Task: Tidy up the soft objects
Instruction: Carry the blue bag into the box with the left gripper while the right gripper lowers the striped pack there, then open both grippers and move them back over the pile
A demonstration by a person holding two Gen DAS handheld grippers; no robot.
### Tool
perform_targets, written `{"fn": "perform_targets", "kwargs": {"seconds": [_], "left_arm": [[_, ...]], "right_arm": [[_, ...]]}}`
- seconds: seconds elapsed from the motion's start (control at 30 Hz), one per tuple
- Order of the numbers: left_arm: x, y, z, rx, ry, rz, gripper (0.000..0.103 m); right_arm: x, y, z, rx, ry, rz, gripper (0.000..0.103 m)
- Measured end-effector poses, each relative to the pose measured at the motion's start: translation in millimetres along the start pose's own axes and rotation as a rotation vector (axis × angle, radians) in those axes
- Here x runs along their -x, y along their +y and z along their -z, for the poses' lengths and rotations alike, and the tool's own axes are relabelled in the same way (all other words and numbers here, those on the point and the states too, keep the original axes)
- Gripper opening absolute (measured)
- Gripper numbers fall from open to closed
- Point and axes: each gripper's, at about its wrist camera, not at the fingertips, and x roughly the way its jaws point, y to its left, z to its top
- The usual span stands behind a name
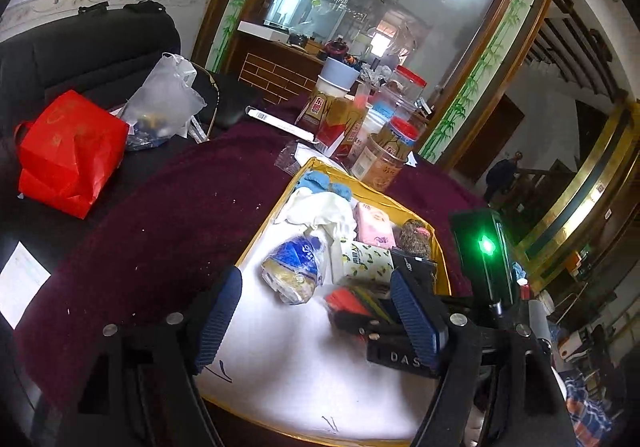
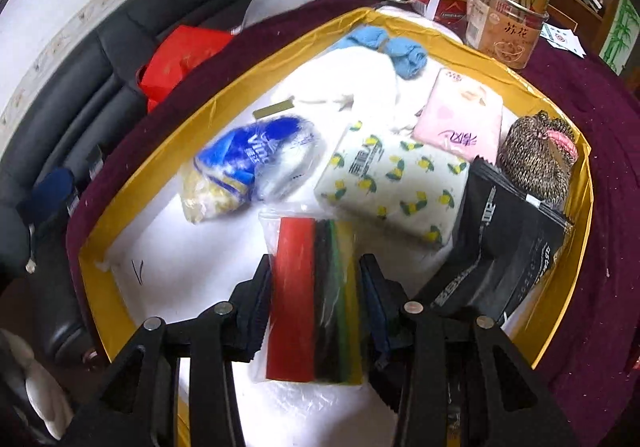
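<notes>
Right hand-held gripper (image 2: 316,287) clamps bagged coloured cloths (image 2: 314,299) inside yellow-rimmed tray (image 2: 224,103)

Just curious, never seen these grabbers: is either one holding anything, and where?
The right gripper pinches the clear bag of coloured pads by its two long sides, at its near end. The left gripper holds nothing.

Black sofa (image 1: 80,47), maroon tablecloth (image 1: 168,199), bamboo-framed mirror (image 1: 360,7), staircase (image 1: 568,43).
</notes>
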Motion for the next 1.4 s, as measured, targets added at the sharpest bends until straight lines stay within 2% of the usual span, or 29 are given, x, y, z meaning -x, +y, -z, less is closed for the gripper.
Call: {"fn": "perform_targets", "kwargs": {"seconds": [0.1, 0.2, 0.33, 0.43, 0.57, 0.77, 0.9, 1.03, 1.3, 1.4], "left_arm": [[0.7, -3.8, 2.2, -0.004, 0.004, -0.004, 0.081], [-1.7, -9.6, 5.1, -0.011, 0.012, -0.021, 0.082], [-5.2, -25.7, 9.7, -0.036, 0.033, -0.021, 0.082], [-7.5, -43.2, 13.9, -0.071, 0.045, -0.009, 0.083], [-10.5, -70.6, 22.1, -0.122, 0.064, 0.028, 0.089], [-16.9, -123.1, 40.8, -0.234, 0.108, 0.102, 0.090], [-26.3, -155.4, 55.1, -0.307, 0.147, 0.115, 0.090], [-36.1, -187.5, 72.7, -0.373, 0.196, 0.144, 0.090], [-57.9, -230.1, 107.9, -0.455, 0.312, 0.181, 0.090], [-64.2, -239.2, 118.3, -0.478, 0.344, 0.172, 0.090]], "right_arm": [[9.3, -3.6, 4.0, -0.019, -0.037, -0.038, 0.055], [35.2, -11.0, 15.2, -0.032, -0.117, -0.065, 0.063], [71.1, -27.7, 35.9, -0.041, -0.229, -0.047, 0.071], [99.8, -55.1, 58.7, -0.072, -0.312, 0.001, 0.081], [121.8, -106.6, 88.6, -0.159, -0.349, 0.075, 0.081], [150.2, -209.6, 144.3, -0.411, -0.374, 0.153, 0.081], [177.4, -274.5, 186.7, -0.586, -0.424, 0.210, 0.081], [196.3, -319.4, 214.3, -0.692, -0.459, 0.263, 0.081], [212.3, -413.1, 246.8, -0.915, -0.542, 0.239, 0.081], [204.2, -433.2, 254.8, -0.938, -0.559, 0.181, 0.081]]}}
